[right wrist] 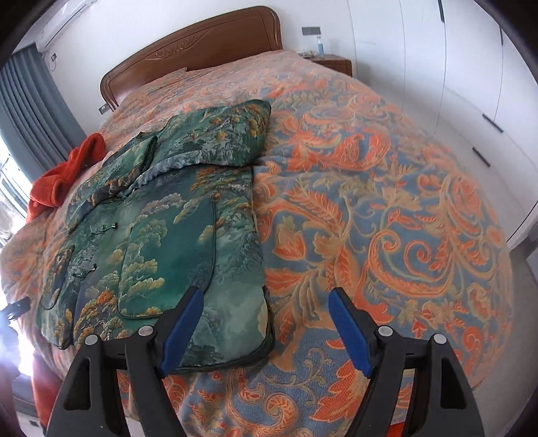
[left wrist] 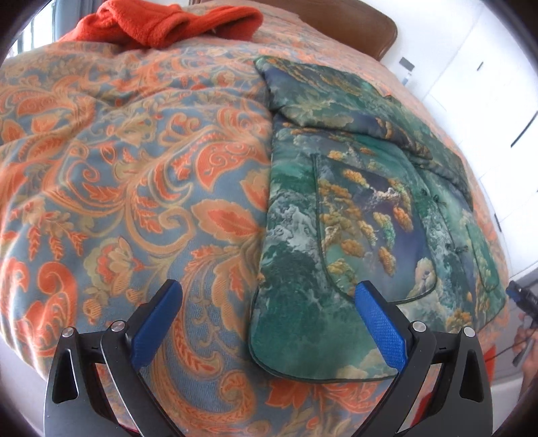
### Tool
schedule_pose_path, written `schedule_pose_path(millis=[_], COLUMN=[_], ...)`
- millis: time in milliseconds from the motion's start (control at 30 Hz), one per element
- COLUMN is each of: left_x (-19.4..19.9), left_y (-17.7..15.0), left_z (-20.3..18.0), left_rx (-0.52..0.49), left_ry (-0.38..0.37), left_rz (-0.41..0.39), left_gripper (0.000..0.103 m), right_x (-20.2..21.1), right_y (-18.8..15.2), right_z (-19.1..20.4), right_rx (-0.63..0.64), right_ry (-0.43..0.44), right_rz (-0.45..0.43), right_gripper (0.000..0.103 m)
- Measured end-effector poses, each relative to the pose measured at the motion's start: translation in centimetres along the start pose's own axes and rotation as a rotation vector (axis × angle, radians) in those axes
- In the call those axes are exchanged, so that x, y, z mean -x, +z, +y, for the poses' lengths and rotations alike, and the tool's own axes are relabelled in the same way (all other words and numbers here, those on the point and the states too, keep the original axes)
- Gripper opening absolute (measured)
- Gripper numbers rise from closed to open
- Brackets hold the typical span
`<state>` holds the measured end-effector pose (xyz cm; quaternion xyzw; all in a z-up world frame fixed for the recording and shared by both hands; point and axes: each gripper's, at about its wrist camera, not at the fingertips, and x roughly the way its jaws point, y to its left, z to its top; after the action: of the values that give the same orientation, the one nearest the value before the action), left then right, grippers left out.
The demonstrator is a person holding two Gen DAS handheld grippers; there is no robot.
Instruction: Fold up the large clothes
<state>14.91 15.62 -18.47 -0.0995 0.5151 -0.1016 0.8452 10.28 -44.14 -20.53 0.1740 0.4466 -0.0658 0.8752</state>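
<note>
On a bed under an orange-and-blue paisley cover, a green jacket printed with trees and clouds lies flat, front up, its sleeves folded across the chest and its hem toward the foot of the bed. Above the jacket's hem corners, the left tool hangs with its blue pads spread wide apart, one pad over the jacket's edge, the other over the bare cover, nothing gripped. The right tool is likewise parted and empty at the jacket's opposite hem corner, one pad over the jacket, one over the cover. Beyond the jacket, toward the wooden headboard, an orange garment sits crumpled. White wardrobe doors stand on the far side of the bed from the orange garment.
</note>
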Motion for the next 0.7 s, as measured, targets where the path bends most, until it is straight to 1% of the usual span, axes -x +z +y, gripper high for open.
schedule_pose_path(millis=[67,133,167,233,267,333,367,400,433,500,533,567,600,633,667,700], left_x=[-1.3,-2.0,-2.2,-2.4,-2.4,-2.5,-2.6,-2.8,-3.0,-3.3,-3.2,-3.1,-2.7,-2.4,-1.9,-1.3], left_y=[-0.3,-0.6,-0.7,-0.7,-0.8,-1.1,-1.2,-1.5,-1.6,-1.8,-1.9,-1.8,-1.7,-1.6,-1.5,-1.3], left_z=[0.2,0.1,-0.2,-0.6,-1.1,-1.9,-2.4,-2.9,-3.2,-3.5,-3.5,-3.5,-3.6,-3.5,-3.5,-3.4], left_rx=[0.006,-0.004,-0.015,-0.029,-0.036,-0.064,-0.083,-0.101,-0.113,-0.120,-0.112,-0.106,-0.097,-0.089,-0.083,-0.078], left_ry=[0.008,0.001,-0.010,-0.063,-0.102,-0.152,-0.166,-0.173,-0.168,-0.157,-0.147,-0.140,-0.140,-0.136,-0.130,-0.137], left_rz=[0.018,0.020,0.017,0.022,0.032,0.056,0.069,0.085,0.101,0.131,0.139,0.145,0.149,0.150,0.147,0.140], left_gripper=[0.102,0.102,0.102,0.102,0.102,0.101,0.100,0.096,0.094,0.074,0.069,0.056,0.041,0.034,0.022,0.017], right_x=[-1.5,-3.0,-3.9,-5.6,-6.2,-7.6,-8.0,-8.3,-8.5,-8.6,-8.6,-8.6,-8.5,-8.2,-7.9,-7.6], right_y=[-0.3,-0.3,-0.2,0.0,0.2,0.3,0.3,0.3,0.3,0.4,0.4,0.5,0.6,0.7,0.8,1.0], right_z=[-0.9,-1.5,-1.7,-1.7,-1.4,-0.1,0.8,1.6,2.2,2.6,2.6,2.4,2.3,2.5,2.7,3.1], right_rx=[-0.032,-0.061,-0.079,-0.117,-0.126,-0.099,-0.072,-0.038,-0.013,0.007,0.005,-0.007,-0.016,-0.015,-0.005,0.008], right_ry=[0.055,0.096,0.140,0.235,0.263,0.342,0.335,0.312,0.304,0.296,0.296,0.312,0.330,0.342,0.344,0.341], right_rz=[0.030,0.054,0.067,0.099,0.112,0.162,0.177,0.190,0.198,0.213,0.224,0.237,0.243,0.240,0.236,0.231], right_gripper=[0.079,0.079,0.079,0.079,0.080,0.080,0.079,0.079,0.078,0.062,0.043,0.029,0.025,0.021,0.019,0.018])
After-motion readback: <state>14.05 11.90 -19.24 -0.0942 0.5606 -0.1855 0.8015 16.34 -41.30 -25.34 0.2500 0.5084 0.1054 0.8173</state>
